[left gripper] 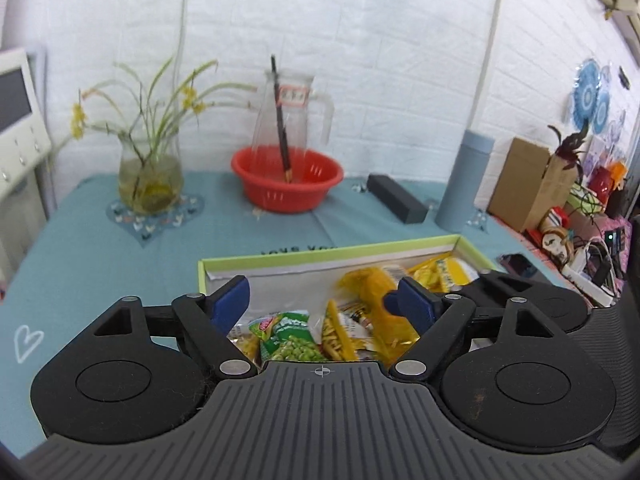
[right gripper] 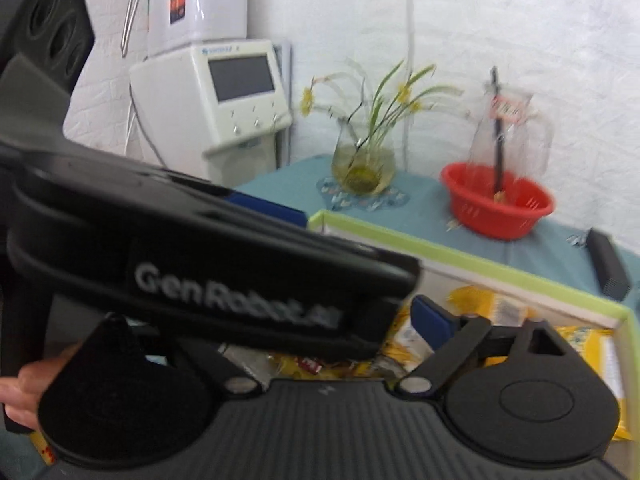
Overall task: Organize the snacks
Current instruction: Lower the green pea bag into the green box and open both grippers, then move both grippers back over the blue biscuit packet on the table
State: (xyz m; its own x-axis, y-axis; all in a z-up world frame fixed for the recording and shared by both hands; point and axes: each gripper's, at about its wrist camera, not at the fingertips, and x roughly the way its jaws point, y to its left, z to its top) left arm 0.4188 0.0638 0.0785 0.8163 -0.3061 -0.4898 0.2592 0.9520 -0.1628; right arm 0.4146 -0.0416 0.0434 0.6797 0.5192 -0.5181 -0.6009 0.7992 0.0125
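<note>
Along the white wall a glass vase of yellow flowers (left gripper: 149, 176) sits left of a red basket (left gripper: 287, 178) holding a glass pitcher (left gripper: 294, 114), and to the right a black case (left gripper: 397, 198), blue tumbler (left gripper: 464, 180) and cardboard box (left gripper: 528, 182) line the teal tabletop (left gripper: 80, 248).

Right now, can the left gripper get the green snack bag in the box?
Probably yes. The left gripper is open and empty, and the green snack bag lies right below its fingers, on top of the other packets in the box. Nothing covers it.
</note>
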